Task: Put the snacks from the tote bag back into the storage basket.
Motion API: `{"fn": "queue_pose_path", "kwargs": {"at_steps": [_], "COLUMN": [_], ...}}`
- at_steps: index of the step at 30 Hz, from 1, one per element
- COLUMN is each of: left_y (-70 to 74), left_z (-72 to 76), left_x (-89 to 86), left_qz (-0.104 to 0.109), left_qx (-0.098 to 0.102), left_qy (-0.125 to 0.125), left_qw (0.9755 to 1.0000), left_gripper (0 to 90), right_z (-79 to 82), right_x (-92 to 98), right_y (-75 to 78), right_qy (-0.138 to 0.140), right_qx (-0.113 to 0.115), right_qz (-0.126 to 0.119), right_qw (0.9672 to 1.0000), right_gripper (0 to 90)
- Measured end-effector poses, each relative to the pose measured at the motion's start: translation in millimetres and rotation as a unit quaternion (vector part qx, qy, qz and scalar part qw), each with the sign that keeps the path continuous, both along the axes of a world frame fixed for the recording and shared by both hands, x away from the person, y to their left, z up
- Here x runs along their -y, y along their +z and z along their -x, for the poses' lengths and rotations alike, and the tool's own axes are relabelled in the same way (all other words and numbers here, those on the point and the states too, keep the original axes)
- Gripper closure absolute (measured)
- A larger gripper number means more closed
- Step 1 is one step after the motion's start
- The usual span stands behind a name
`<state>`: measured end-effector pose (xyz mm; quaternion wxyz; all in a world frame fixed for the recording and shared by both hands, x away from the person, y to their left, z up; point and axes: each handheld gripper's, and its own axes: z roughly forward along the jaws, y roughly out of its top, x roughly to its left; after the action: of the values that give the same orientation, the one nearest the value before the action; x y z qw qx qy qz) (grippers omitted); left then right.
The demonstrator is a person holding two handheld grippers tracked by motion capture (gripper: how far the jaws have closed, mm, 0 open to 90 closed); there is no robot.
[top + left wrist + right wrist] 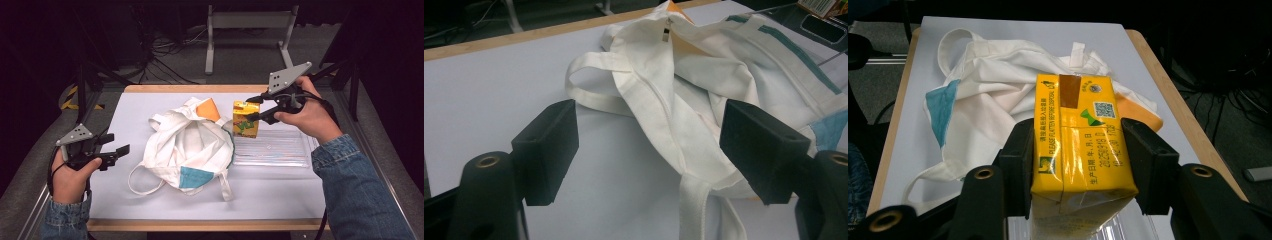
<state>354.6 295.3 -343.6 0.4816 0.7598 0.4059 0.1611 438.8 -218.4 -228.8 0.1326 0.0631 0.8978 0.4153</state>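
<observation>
Currently: right gripper (254, 107) clamped on yellow juice carton (245, 119), upper centre-right of frame, above clear plastic tray (280, 152). Left gripper (119, 152) open, empty, lower left. White cloth bag (187, 145) mid-bench (270, 195), beside carton.

White cloth bag (187, 145) with teal patch mid-table, clear plastic tray (280, 152) just beside, orange item (209, 109) inside.

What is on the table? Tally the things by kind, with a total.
Yellow drink carton, held in the right gripper: 1
White cloth tote bag: 1
Orange item poking out of the bag: 1
Clear plastic tray: 1
Total: 4
</observation>
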Motion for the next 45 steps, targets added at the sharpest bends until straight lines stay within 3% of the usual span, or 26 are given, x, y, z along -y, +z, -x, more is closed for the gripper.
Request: {"fn": "queue_pose_path", "kwargs": {"at_steps": [10, 24, 39, 45], "left_y": [-3.5, -4.4, -4.8, -5.0], "left_z": [-2.8, -2.9, -2.6, -2.6], "left_x": [6.0, 5.6, 4.8, 5.1], "left_qz": [-0.007, -0.008, -0.007, -0.007], "left_qx": [-0.003, -0.007, -0.007, -0.006], "left_qy": [-0.005, -0.003, 0.001, 0.001], "left_qw": [1.0, 0.9999, 1.0, 1.0], "left_gripper": [24.3, 24.0, 23.0, 22.9], "right_z": [-6.3, -15.2, -16.7, -14.8], "right_x": [14.9, 29.6, 34.6, 34.6], "right_y": [-11.0, -44.9, -86.2, -95.8], "right_qy": [-0.014, -0.031, -0.022, -0.014], "right_qx": [-0.004, -0.023, -0.053, -0.045], "right_qz": [0.002, 0.008, 0.009, 0.009], "right_qw": [0.9999, 0.9992, 0.9983, 0.9988], "right_gripper": [51.3, 51.3, 51.3, 51.3]}}
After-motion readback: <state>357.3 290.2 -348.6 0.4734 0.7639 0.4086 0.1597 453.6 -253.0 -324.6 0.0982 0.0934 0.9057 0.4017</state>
